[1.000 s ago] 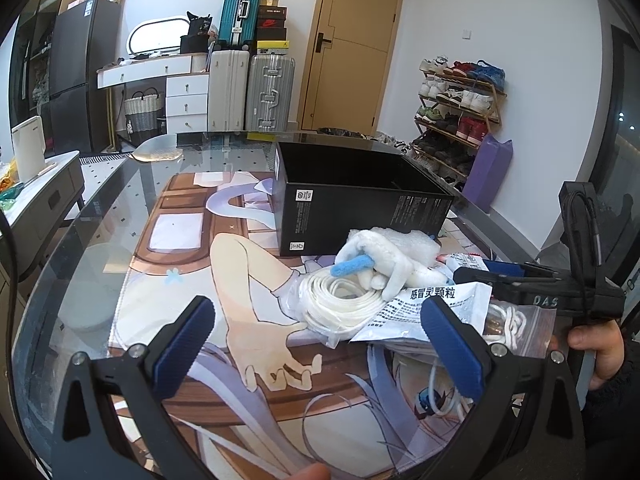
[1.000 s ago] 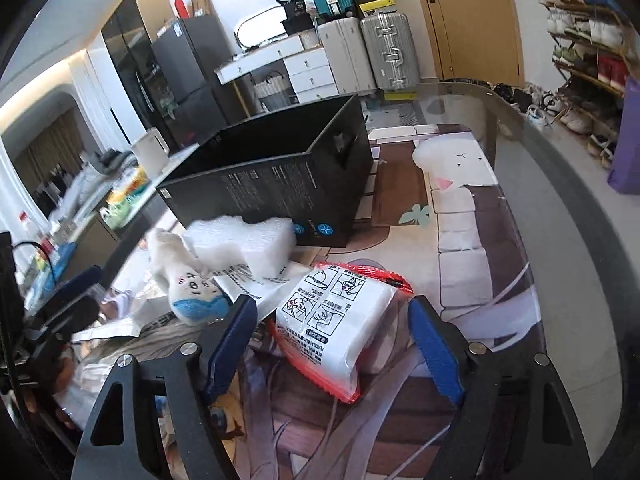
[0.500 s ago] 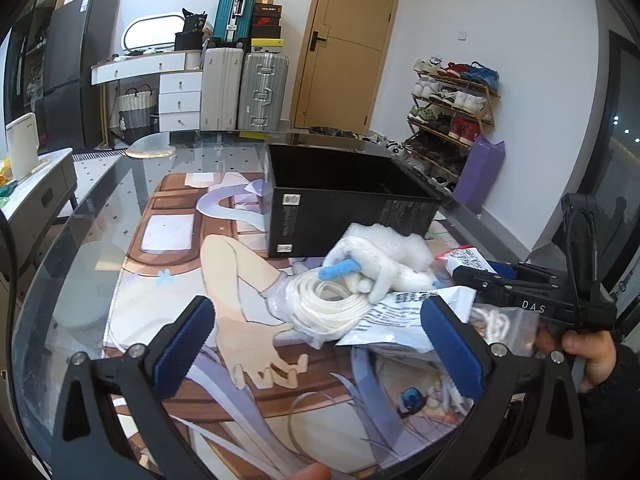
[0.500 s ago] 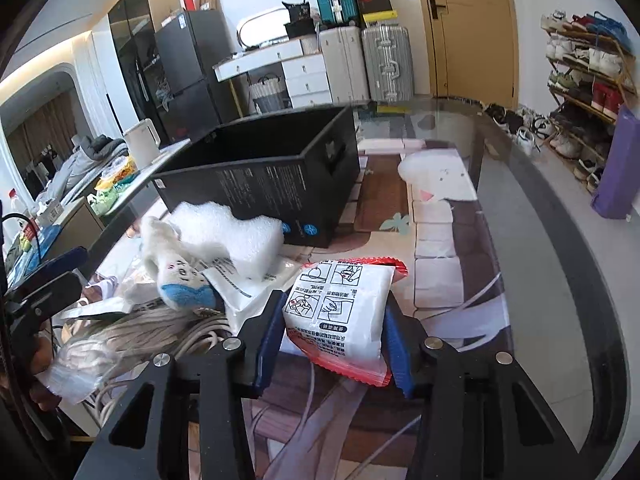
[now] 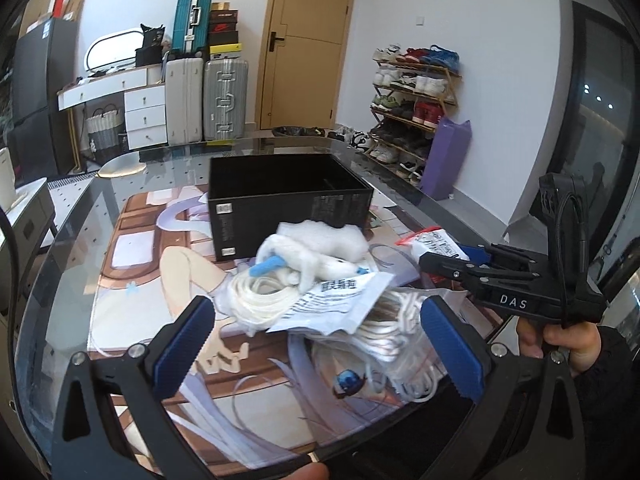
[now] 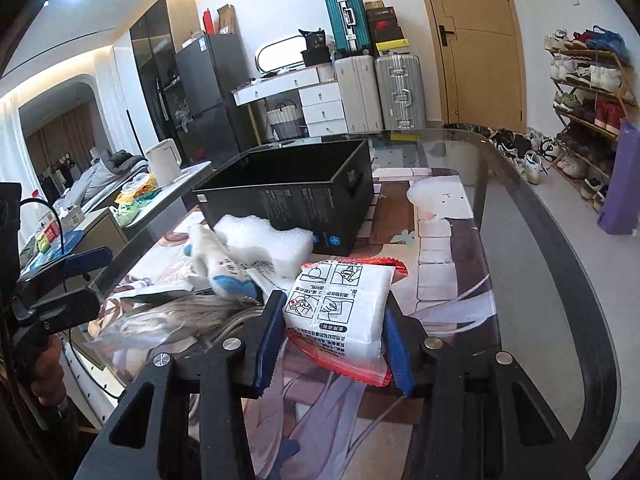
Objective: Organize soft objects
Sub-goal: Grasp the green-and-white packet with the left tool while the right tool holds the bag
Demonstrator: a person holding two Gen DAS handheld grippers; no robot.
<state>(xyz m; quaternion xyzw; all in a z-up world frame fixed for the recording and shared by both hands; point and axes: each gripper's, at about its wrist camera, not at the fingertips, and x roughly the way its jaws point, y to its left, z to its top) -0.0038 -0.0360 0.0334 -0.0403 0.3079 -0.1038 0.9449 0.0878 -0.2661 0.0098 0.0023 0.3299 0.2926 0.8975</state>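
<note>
My right gripper [image 6: 334,338] is shut on a white packet with red edges [image 6: 340,306] and holds it just above the printed mat; the packet also shows in the left wrist view [image 5: 434,242]. My left gripper [image 5: 320,344] is open and empty, near a pile of soft things: a white plush toy with blue parts [image 5: 296,260], a white foam piece [image 5: 332,234], a white printed pouch [image 5: 340,300] and bagged white cord coils [image 5: 384,336]. An open black box [image 5: 280,200] stands behind the pile, also in the right wrist view [image 6: 292,196].
The glass table [image 6: 540,240] carries a printed mat [image 5: 132,248]. Its rounded edge runs close on the right. Suitcases, a white dresser, a door and a shoe rack [image 5: 416,96] stand beyond the table. A side counter with a kettle [image 6: 164,162] is at the left.
My right gripper closed on the white packet and lifted it slightly. My left gripper drew back a little and stayed open.
</note>
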